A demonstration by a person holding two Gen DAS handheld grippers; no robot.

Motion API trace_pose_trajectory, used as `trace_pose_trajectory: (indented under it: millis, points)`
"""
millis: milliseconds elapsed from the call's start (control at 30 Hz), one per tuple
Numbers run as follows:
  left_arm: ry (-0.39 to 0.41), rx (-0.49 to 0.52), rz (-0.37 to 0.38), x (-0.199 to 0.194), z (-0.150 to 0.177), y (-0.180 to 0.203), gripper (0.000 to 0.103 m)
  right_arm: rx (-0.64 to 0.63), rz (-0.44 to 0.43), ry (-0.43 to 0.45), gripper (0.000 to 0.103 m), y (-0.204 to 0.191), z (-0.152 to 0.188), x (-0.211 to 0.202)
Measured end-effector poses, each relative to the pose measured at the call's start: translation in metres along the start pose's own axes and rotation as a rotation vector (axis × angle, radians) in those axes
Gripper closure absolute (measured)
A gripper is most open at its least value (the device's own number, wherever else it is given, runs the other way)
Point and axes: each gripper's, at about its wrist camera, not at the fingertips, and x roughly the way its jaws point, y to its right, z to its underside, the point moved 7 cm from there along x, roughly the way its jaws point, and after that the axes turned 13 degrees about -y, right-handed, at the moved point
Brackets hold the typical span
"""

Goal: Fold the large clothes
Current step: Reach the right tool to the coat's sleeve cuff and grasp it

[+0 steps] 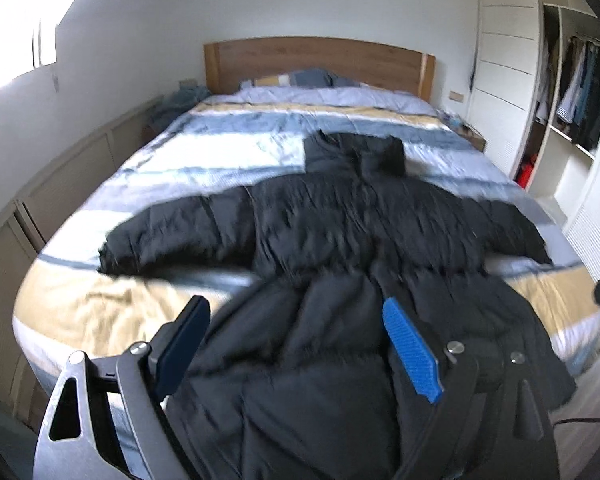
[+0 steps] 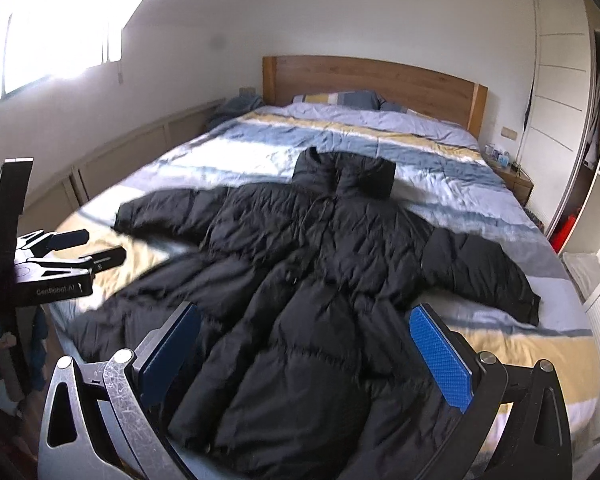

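Note:
A large black puffer coat (image 1: 340,216) lies face up on the bed, both sleeves spread out and its collar toward the headboard. My left gripper (image 1: 296,314) is open and hangs above the coat's lower left part, with nothing between its blue pads. Over the coat's (image 2: 320,248) lower middle my right gripper (image 2: 306,314) stands open too and holds nothing. The left gripper (image 2: 98,248) also shows at the left edge of the right wrist view, over the bed beside the left sleeve. The coat's hem is hidden below both frames.
The bed (image 1: 100,300) has a blue, white and yellow striped duvet and a wooden headboard (image 2: 372,76). Low cabinets (image 1: 60,184) run along the left wall under a window. An open wardrobe (image 1: 576,92) and a nightstand (image 2: 516,180) stand on the right.

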Motion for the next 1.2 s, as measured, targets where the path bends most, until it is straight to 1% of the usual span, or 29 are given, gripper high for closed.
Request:
trace_pose_trajectory:
  millis: [67,167,200,300,367,400,467,533,633,733,767,833,867,900,967,1067,1200]
  points:
    - [-0.001,-0.011,-0.025,0.007,-0.018,-0.010,0.014,0.015,0.016,0.010,0.000,0.013,-0.014,0.002]
    - [-0.008,-0.026,-0.048,0.014,-0.044,-0.021,0.014,0.051,0.035,0.043,0.000,0.037,-0.044,0.004]
    - [-0.007,-0.025,-0.049,0.016,-0.051,-0.023,0.014,0.056,0.041,0.050,0.000,0.042,-0.051,0.004]
    - [-0.001,-0.026,-0.065,0.020,-0.076,-0.030,0.014,0.079,0.063,0.087,0.000,0.062,-0.085,0.009]
    - [-0.003,-0.043,-0.060,0.026,-0.089,-0.033,0.014,0.087,0.081,0.100,0.000,0.070,-0.100,0.013]
    - [-0.007,-0.058,-0.056,0.029,-0.093,-0.036,0.014,0.092,0.097,0.106,0.000,0.078,-0.111,0.020]
    - [-0.026,-0.088,-0.030,0.040,-0.100,-0.041,0.014,0.115,0.103,0.102,0.000,0.089,-0.122,0.033]
    - [-0.048,-0.106,-0.016,0.053,-0.102,-0.045,0.014,0.170,0.111,0.084,0.000,0.113,-0.132,0.056]
    - [-0.098,-0.126,-0.028,0.079,-0.096,-0.050,0.014,0.254,0.158,0.043,0.000,0.156,-0.137,0.090]
    - [-0.157,-0.144,-0.040,0.107,-0.087,-0.054,0.014,0.366,0.182,-0.025,0.000,0.205,-0.128,0.128]
    - [-0.177,-0.152,-0.038,0.117,-0.084,-0.055,0.014,0.392,0.188,-0.043,0.000,0.216,-0.123,0.138]
    - [-0.205,-0.166,-0.036,0.133,-0.078,-0.057,0.014,0.469,0.217,-0.107,0.000,0.253,-0.105,0.170]
    - [-0.220,-0.172,-0.034,0.142,-0.076,-0.057,0.014,0.486,0.231,-0.125,0.000,0.262,-0.097,0.178]
    - [-0.228,-0.174,-0.034,0.147,-0.074,-0.056,0.014,0.516,0.253,-0.165,0.000,0.280,-0.084,0.194]
    - [-0.251,-0.173,-0.037,0.160,-0.070,-0.054,0.014,0.565,0.268,-0.207,0.000,0.301,-0.063,0.211]
    - [-0.275,-0.169,-0.044,0.173,-0.066,-0.053,0.014,0.700,0.252,-0.250,0.000,0.339,-0.025,0.231]
    - [-0.311,-0.167,-0.060,0.193,-0.063,-0.050,0.014,0.866,0.198,-0.267,0.000,0.379,0.018,0.250]
